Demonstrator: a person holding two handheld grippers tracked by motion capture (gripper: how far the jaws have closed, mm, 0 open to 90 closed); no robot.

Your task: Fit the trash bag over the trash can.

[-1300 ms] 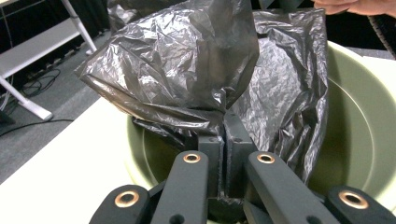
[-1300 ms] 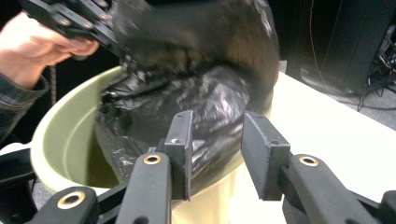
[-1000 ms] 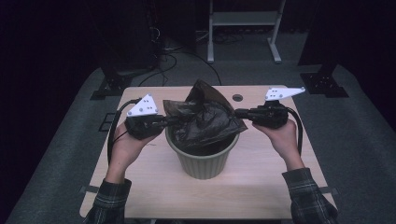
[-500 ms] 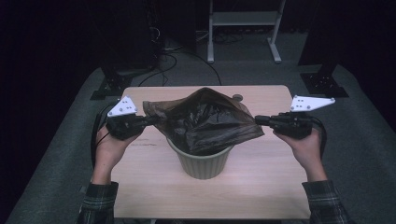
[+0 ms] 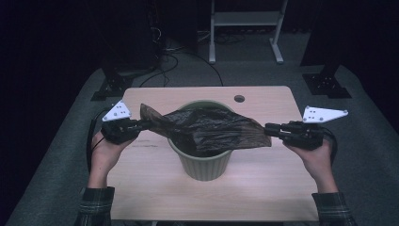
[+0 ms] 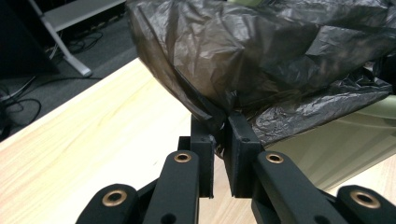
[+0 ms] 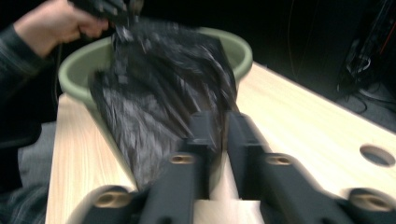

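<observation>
You hold a dark plastic bag [image 5: 207, 132] stretched flat across the mouth of the green bin [image 5: 207, 165], which stands mid-table [image 5: 263, 188], one edge in each tool. Your left gripper [image 5: 141, 125] has the bag's left edge; in the left gripper view [image 6: 219, 126] its jaws stand almost together with a fold of film [image 6: 261, 60] pinched between the tips, having just been easing apart a little. Your right gripper [image 5: 268, 129] meets the bag's right corner; in the right gripper view [image 7: 222, 121] the picture is smeared by motion, so the film [image 7: 163, 93] seems to run into the narrow gap, which has likewise just widened, but I cannot tell whether the pads press on it. The bag covers most of the bin's opening, so its inside is hidden, and the sleeves are cut off at the bottom edge.
</observation>
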